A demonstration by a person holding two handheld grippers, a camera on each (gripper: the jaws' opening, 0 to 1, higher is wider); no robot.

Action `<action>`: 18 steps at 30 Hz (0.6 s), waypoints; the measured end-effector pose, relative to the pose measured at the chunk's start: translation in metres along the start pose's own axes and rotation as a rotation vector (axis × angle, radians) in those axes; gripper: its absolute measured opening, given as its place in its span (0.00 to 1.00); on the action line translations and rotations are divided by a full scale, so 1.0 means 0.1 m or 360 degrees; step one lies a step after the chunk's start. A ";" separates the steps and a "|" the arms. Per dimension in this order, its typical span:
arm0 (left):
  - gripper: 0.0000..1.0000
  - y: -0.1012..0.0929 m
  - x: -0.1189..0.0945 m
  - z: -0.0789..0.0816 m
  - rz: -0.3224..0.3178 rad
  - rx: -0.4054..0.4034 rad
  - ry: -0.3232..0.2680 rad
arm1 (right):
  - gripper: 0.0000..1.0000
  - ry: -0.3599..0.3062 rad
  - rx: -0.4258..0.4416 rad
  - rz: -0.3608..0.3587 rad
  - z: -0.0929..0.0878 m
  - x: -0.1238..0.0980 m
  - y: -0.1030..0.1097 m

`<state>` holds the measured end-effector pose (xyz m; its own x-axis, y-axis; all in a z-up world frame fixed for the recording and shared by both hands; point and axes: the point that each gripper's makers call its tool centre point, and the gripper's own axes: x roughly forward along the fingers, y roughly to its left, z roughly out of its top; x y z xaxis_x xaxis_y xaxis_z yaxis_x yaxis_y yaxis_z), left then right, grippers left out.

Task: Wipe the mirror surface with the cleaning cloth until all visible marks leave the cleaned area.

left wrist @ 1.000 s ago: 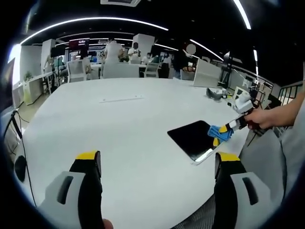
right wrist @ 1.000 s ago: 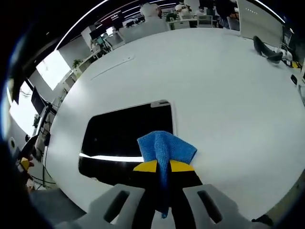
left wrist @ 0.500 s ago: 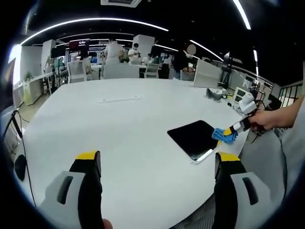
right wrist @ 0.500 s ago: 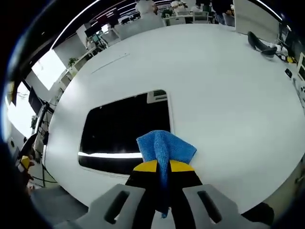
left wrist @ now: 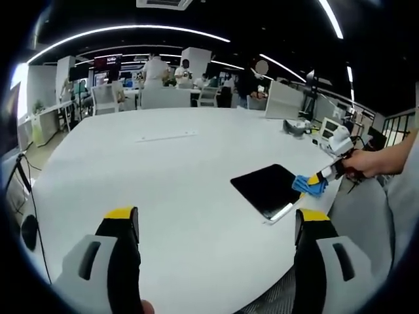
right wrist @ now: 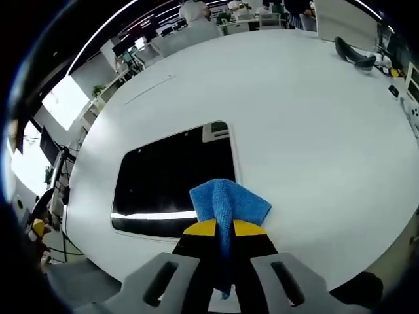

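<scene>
- Near the table's right-hand edge, as your left gripper view shows it, the dark rectangular mirror with a pale frame (left wrist: pixel 268 188) lies flat on the broad white tabletop (left wrist: pixel 170 170), well apart from your left gripper (left wrist: pixel 216 226).
- Your right gripper (right wrist: pixel 224 227) has its yellow-tipped jaws pinched on the folded blue microfibre cleaning cloth (right wrist: pixel 229 203), which sits over the mirror's near right corner in the right gripper view.
- Your left gripper hangs above bare table with its jaws spread wide, holding nothing.
- Risk: the cloth covers little glass at once, so a short stroke would likely leave marks on the far, untouched part of the mirror.
- Risk: the mirror lies close to the table edge with nothing steadying it; a hard push towards that edge could slide it off.
- Risk: the cloth bunches above the jaws; if it slips, the jaw tips may scrape the glass.
- The glass reads black, with one bright reflected streak along its near side; smudges are too faint to make out.
</scene>
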<state>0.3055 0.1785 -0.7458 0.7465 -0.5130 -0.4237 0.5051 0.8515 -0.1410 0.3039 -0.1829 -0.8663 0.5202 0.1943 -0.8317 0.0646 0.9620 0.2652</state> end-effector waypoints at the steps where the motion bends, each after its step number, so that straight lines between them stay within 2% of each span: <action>1: 0.98 0.00 0.00 0.00 0.0002 -0.0005 -0.0003 | 0.01 -0.0002 0.0002 0.0007 0.00 0.01 0.01; 4: 0.97 -0.01 0.00 -0.02 0.0004 -0.0003 0.0013 | 0.01 0.0003 0.0001 -0.0002 -0.01 0.01 0.03; 6: 0.96 -0.03 -0.01 0.09 0.0015 0.0024 -0.0056 | 0.01 0.0010 0.0010 0.0013 -0.01 0.01 0.06; 7: 0.96 -0.04 -0.01 0.10 0.0015 0.0023 -0.0060 | 0.01 0.0008 -0.0002 0.0010 -0.01 0.01 0.06; 13: 0.97 -0.07 0.02 0.04 -0.0002 0.0024 -0.0021 | 0.01 0.0001 0.0007 0.0015 -0.01 0.01 0.07; 18: 0.97 -0.07 0.04 0.05 0.0001 0.0032 -0.0020 | 0.01 0.0009 0.0009 0.0029 -0.01 0.03 0.12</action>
<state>0.3072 0.1699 -0.7418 0.7522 -0.5138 -0.4125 0.5131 0.8495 -0.1226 0.3052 -0.1710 -0.8659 0.5163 0.2130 -0.8295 0.0599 0.9572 0.2831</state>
